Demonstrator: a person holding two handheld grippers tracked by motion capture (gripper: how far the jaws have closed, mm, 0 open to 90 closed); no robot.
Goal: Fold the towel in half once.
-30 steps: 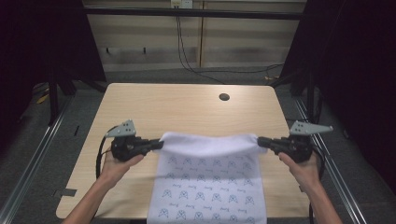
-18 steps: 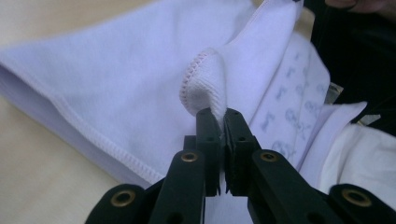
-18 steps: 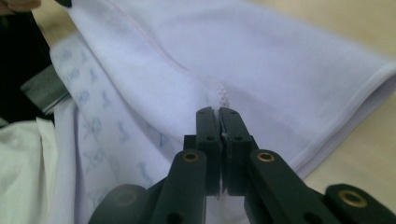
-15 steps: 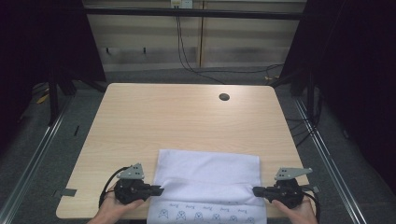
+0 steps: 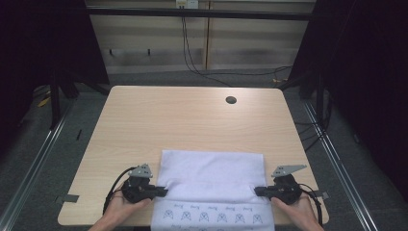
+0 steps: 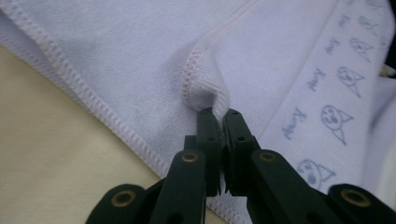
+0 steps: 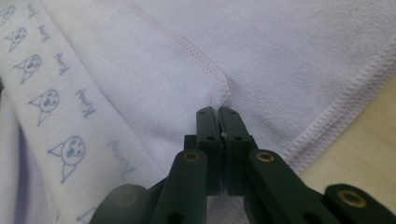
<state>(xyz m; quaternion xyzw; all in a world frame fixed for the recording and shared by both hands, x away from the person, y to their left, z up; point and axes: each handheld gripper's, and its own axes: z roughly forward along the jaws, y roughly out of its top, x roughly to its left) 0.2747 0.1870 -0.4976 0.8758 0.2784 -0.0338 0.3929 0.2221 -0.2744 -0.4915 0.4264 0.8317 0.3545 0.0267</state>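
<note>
A white towel (image 5: 211, 173) printed with small cat faces lies folded at the table's near edge, its printed side hanging over the front. My left gripper (image 5: 162, 192) is shut on the towel's folded-over left corner (image 6: 205, 93), pinching the hemmed edge. My right gripper (image 5: 258, 191) is shut on the right corner of the towel (image 7: 219, 100). Both grippers rest low on the table, jaws pointing inward at each other. The cat print (image 6: 336, 116) shows beside the left jaws, and the cat print (image 7: 51, 102) beside the right jaws.
The light wooden table (image 5: 192, 120) has a round cable hole (image 5: 231, 100) at the back right. Dark curtains and metal rails flank the table; cables hang at the back wall.
Both grippers have carried the towel's far edge toward the person and lowered it, so the towel now lies folded over itself near the front edge.
</note>
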